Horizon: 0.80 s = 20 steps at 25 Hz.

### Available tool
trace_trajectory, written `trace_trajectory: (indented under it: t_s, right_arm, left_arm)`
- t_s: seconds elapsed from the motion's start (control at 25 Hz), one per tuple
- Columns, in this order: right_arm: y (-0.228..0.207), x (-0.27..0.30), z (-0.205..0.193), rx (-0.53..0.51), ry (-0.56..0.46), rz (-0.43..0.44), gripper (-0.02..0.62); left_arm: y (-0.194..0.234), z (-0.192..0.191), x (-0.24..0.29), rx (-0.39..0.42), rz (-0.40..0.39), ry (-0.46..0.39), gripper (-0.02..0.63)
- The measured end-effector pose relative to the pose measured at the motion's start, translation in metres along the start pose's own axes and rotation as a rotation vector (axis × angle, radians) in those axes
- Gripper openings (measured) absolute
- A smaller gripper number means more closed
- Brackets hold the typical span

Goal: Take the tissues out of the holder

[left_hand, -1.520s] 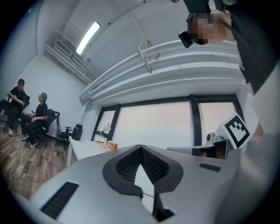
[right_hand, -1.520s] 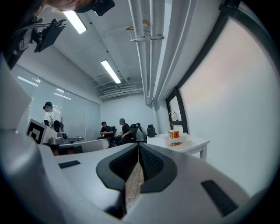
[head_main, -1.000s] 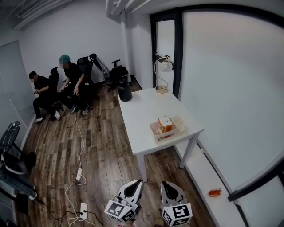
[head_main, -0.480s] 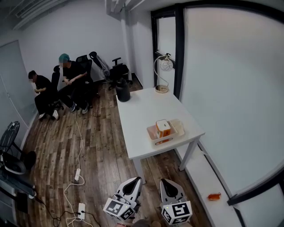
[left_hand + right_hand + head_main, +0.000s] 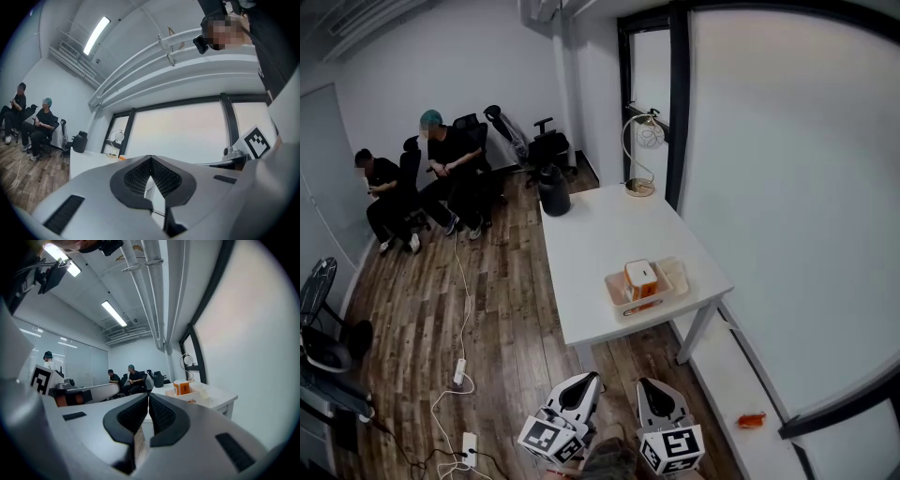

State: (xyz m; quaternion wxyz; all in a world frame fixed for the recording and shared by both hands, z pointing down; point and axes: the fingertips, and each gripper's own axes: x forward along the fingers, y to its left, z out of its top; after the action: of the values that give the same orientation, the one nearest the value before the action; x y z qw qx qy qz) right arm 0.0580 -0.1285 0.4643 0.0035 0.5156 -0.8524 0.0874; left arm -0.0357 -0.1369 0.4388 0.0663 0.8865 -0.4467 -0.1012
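Note:
An orange tissue box (image 5: 639, 280) stands in a pale tray-like holder (image 5: 620, 297) near the front end of the white table (image 5: 591, 239). Both grippers hover low over the wooden floor, short of the table's front edge and well away from the holder. My left gripper (image 5: 589, 381) has its tips together with nothing between them, and it points at the table (image 5: 86, 161). My right gripper (image 5: 649, 384) is also shut and empty. In the right gripper view its tips (image 5: 148, 394) meet, with the tissue box (image 5: 182, 387) and holder (image 5: 201, 392) ahead to the right.
A black jug (image 5: 553, 190) and an arched lamp (image 5: 639, 155) stand at the table's far end. Two people (image 5: 441, 173) sit on office chairs at the back left. Power strips and cables (image 5: 459, 370) lie on the floor at left. A small orange object (image 5: 751, 420) rests on the window ledge.
The table and holder have drawn closer and shifted left in the head view as both grippers moved toward them. The person in the teal cap has sat back.

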Motion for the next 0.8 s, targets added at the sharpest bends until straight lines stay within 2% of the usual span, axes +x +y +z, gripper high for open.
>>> trace_trajectory:
  t_s: [0.44,0.8]
  right_arm:
    - [-0.019,0.071,0.011,-0.037,0.022,0.041,0.006]
    - [-0.048,0.126,0.012,-0.067,0.07,0.032,0.008]
  left_arm:
    - [0.043,-0.007,0.067,0.005,-0.024,0.011,0.005]
    - [0.078,-0.014,0.117,-0.03,-0.029,0.043,0.005]
